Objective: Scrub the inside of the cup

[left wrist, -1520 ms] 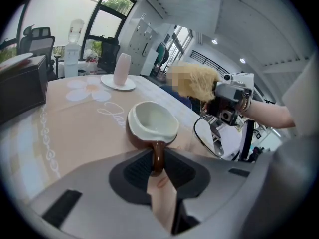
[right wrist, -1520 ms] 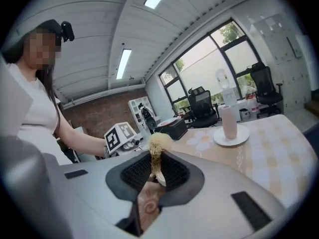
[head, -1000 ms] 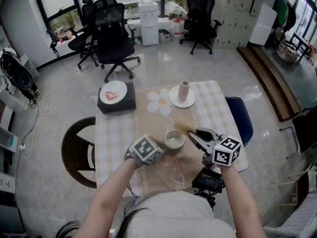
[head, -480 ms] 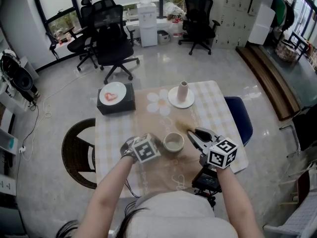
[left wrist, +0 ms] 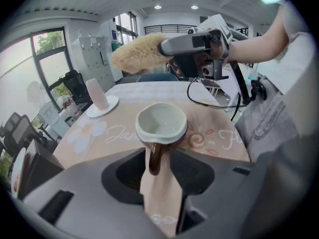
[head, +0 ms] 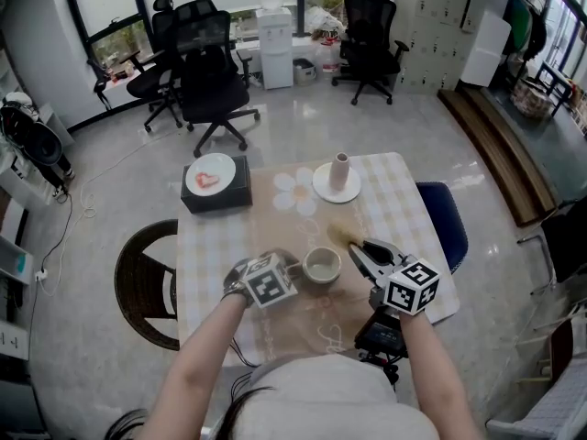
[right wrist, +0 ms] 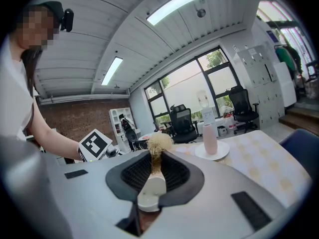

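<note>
**Head view.** The cup (head: pixel 322 266) is standing upright on the table (head: pixel 413 211). The left gripper (head: pixel 293 270) is meeting it from the cup's left side. The right gripper (head: pixel 356 248) is reaching in just right of the cup. It is carrying a brush (head: pixel 340 235) whose bristle head is lying outside the rim, to the cup's far right. A vase (head: pixel 339 169) on a saucer (head: pixel 323 187) is standing well beyond the cup. A black box (head: pixel 216 193) is sitting off to the cup's far left.

**Left gripper view.** The left gripper (left wrist: pixel 154 156) is pinching the cup (left wrist: pixel 162 125) by its brown handle, with both jaws pressing on the handle's sides. The cup's pale inside is looking empty. The brush (left wrist: pixel 138 58) is hanging raised above the cup, apart from it, in the right gripper (left wrist: pixel 197 44).

**Right gripper view.** The right gripper (right wrist: pixel 152 171) is clamping the brush (right wrist: pixel 151 188) by its pale handle, jaws closed on it, and the bristles are pointing away from the camera. The cup is not showing here.
</note>
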Tool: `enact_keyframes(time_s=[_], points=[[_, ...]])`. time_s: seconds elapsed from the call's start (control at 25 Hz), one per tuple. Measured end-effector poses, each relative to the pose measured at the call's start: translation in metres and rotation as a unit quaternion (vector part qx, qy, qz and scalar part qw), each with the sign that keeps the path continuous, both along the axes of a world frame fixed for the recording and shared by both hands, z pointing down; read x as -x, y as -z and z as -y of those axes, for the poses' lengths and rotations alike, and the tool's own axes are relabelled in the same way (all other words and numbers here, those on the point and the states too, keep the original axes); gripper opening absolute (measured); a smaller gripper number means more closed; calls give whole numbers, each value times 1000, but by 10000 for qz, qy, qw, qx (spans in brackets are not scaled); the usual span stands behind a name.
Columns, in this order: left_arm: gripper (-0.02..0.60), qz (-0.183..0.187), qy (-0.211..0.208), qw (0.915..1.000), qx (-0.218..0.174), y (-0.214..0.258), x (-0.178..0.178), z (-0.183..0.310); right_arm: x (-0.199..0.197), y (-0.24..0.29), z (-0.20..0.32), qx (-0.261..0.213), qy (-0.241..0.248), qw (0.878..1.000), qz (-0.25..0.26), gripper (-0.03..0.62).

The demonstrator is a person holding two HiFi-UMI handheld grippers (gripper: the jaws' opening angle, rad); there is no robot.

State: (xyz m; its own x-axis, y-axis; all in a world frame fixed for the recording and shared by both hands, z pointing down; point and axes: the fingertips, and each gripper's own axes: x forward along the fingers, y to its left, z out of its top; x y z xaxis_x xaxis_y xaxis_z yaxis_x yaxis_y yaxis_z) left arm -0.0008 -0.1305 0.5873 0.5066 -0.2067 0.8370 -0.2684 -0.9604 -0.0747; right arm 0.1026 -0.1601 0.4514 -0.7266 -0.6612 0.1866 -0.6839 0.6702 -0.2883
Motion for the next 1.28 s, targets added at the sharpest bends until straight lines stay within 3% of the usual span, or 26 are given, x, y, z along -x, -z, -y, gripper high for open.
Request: enact_keyframes(time_s=[0.2,0.4,0.52,0.68,0.84,1.28], points=[[186,-251,40,9995,-194,20,-3,-3,2,6,-2,-105,85,9999,-106,55],[186,-1111,502,9920,-336,56,-9,6,3,12,-3,-212,53,9996,-187,55],[148,-1786,968,9774,-577,87,-9,15,1,17,-1,-238,-110,9997,-33,55],[105,-2711,1652,9446,-832,127,-3,28,0,27,1,-363,-290,9989,32,55],[24,-2930,1908,9270,-1360,153,5,35,1,37,2,-527,-355,9979,-98,55],[11,-3540,2172,8883,-1960,200,4,37,-2,55,-2,-986,-507,9933,-340,55]])
